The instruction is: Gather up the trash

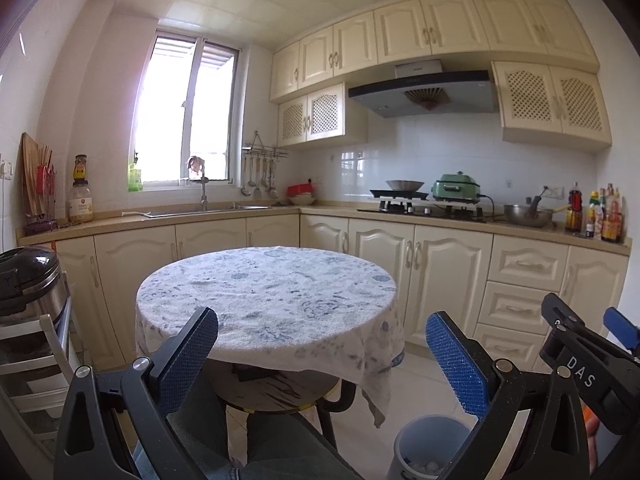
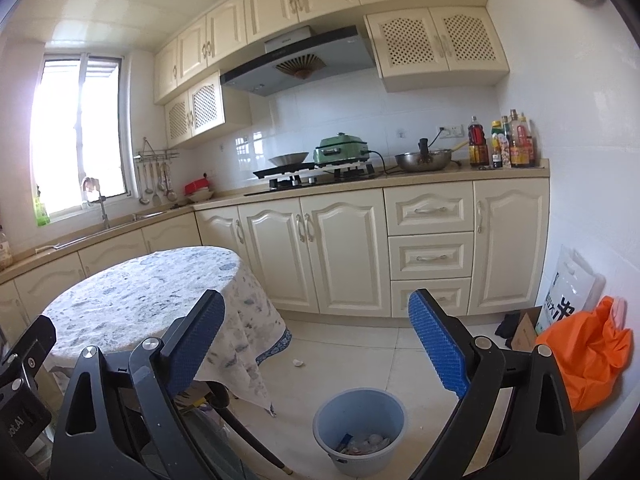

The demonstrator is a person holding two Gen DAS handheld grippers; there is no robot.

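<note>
Hovering with jaws apart and empty: left tongs (image 1: 320, 356) above round cloth-covered worktop (image 1: 264, 292); right tongs (image 2: 316, 340) likewise spread, holding nothing; blue-grey bin (image 2: 360, 428) on floor beside worktop, crumpled trash (image 2: 368, 442) inside; one white scrap (image 2: 298, 363) on tiles near cloth hem; orange bag (image 2: 588, 356) against wall
</note>
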